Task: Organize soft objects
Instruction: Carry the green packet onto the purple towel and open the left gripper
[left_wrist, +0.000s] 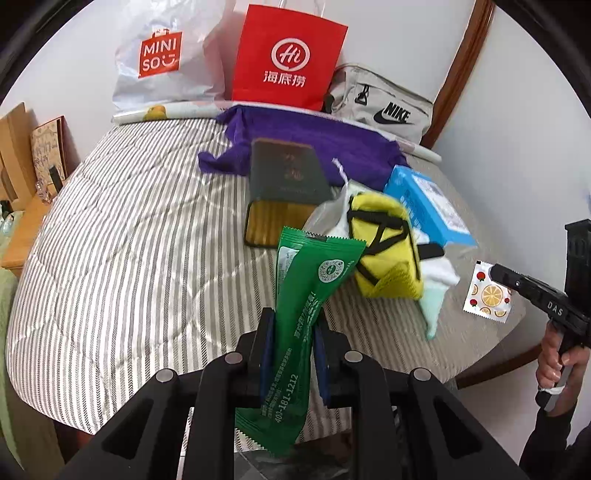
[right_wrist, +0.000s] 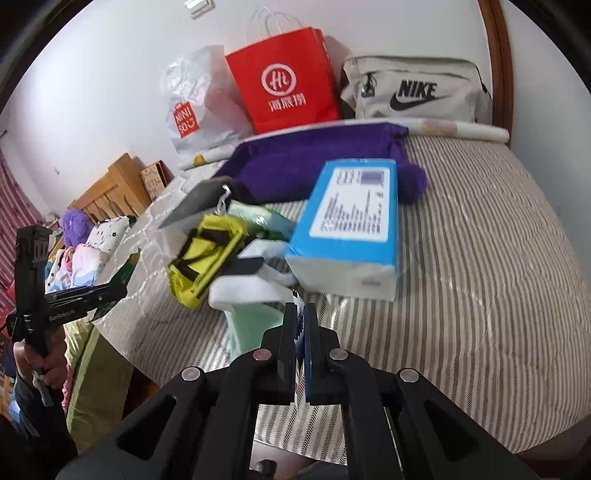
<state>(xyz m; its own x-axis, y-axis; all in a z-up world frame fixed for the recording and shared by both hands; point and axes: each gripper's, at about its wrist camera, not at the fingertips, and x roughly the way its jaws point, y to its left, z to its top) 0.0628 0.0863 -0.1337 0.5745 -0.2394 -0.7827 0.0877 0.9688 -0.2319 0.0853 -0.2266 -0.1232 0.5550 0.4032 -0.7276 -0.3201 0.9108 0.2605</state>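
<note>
My left gripper (left_wrist: 293, 325) is shut on a long green sachet (left_wrist: 306, 291) and holds it above the striped bed. My right gripper (right_wrist: 300, 314) is shut on a small white packet printed with fruit (left_wrist: 487, 293), seen edge-on between its fingers (right_wrist: 298, 325). A heap lies mid-bed: a yellow pouch with black straps (left_wrist: 384, 247) (right_wrist: 207, 254), white and mint cloths (right_wrist: 255, 295), a clear plastic bag (left_wrist: 328, 214). A purple towel (left_wrist: 314, 140) (right_wrist: 314, 158) lies behind it.
A blue tissue box (right_wrist: 351, 221) (left_wrist: 428, 206) and a dark open tin (left_wrist: 288, 192) sit by the heap. A red paper bag (left_wrist: 288, 55), a white Miniso bag (left_wrist: 162, 59) and a grey Nike bag (right_wrist: 417, 92) stand at the headboard. A wooden nightstand (left_wrist: 22, 229) is left.
</note>
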